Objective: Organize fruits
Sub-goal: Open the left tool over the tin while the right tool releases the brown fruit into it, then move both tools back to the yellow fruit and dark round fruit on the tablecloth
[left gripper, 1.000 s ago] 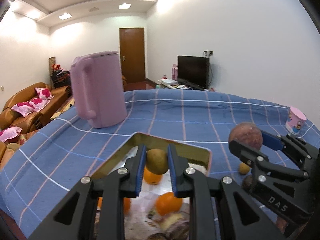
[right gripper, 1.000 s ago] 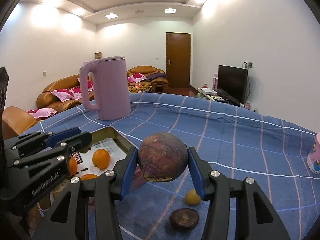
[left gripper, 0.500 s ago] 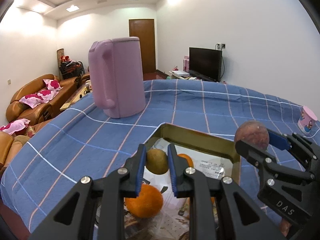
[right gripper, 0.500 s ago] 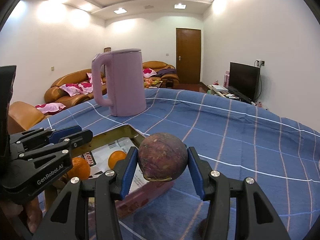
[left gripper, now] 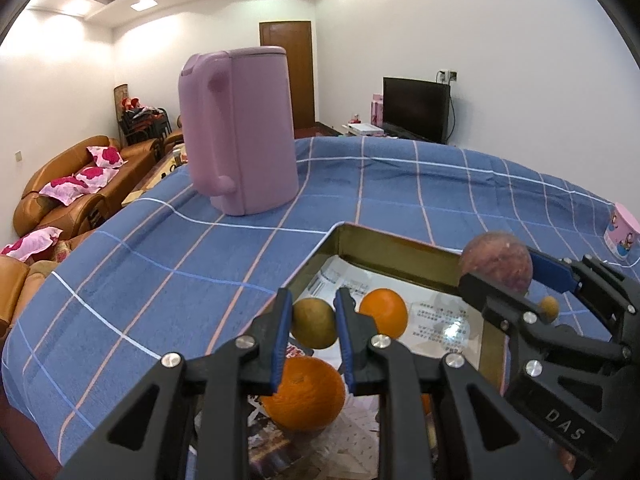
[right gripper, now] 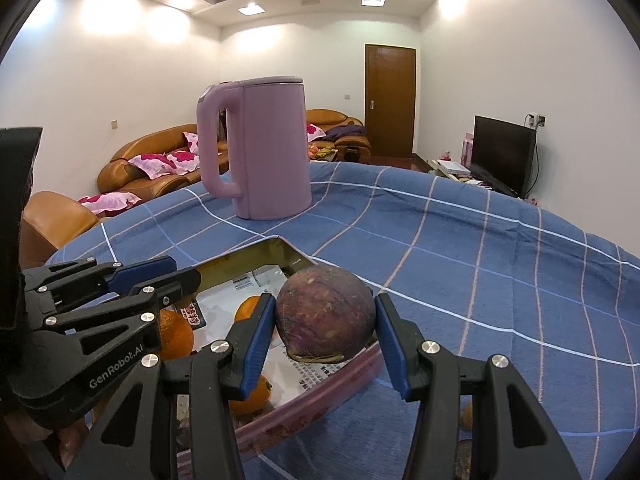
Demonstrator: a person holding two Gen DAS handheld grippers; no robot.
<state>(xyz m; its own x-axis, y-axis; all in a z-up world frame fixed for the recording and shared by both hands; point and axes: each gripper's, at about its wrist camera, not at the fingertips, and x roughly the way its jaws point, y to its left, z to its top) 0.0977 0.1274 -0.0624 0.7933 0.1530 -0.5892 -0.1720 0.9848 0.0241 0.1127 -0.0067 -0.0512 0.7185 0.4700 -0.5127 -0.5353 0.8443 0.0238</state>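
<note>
My left gripper [left gripper: 311, 322] is shut on a small olive-green fruit [left gripper: 313, 323] and hangs over the gold-walled tin tray [left gripper: 400, 248]. Below it in the tray lie a large orange [left gripper: 306, 396] and a second orange [left gripper: 383, 317] on printed paper. My right gripper [right gripper: 326, 330] is shut on a round purple-brown fruit [right gripper: 325, 320], held over the tray's pink right rim [right gripper: 320, 394]. From the left wrist the right gripper [left gripper: 506, 280] shows at the right with that purple fruit [left gripper: 496, 265]. The left gripper [right gripper: 168, 278] appears at the left in the right wrist view.
A tall lilac kettle [left gripper: 240, 132] stands on the blue checked tablecloth [left gripper: 160, 248] beyond the tray. A pink paper cup [left gripper: 622, 236] sits at the far right. A small yellow fruit [left gripper: 548, 307] lies on the cloth right of the tray. Sofas and a TV stand past the table.
Both grippers have moved forward and slightly down over the tray, each still holding its fruit. The kettle now looms larger and nearer; loose fruits on the cloth have slipped from the right wrist view.
</note>
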